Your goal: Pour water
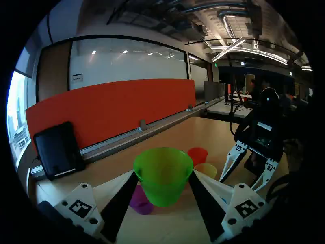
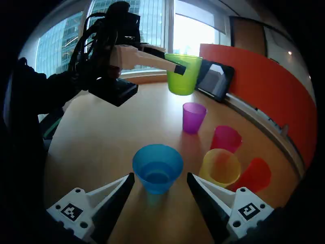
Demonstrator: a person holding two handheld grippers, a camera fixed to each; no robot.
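Grippers — left gripper (image 1: 163, 174) pinches green cup (image 1: 163, 183) aloft; right gripper (image 2: 159, 175) spread, blue cup (image 2: 157, 162) between.

Cups: lime green cup (image 1: 163, 179), blue cup (image 2: 157, 167), purple cup (image 2: 193, 117), pink cup (image 2: 226, 139), yellow cup (image 2: 220, 166), red cup (image 2: 256, 175) — all 6 translucent
Table (image 2: 101, 138): pale tan wood
Partition (image 1: 109, 107): flat orange-red
Left gripper (image 1: 163, 172): black fingers, white mounts — black-and-white square markers
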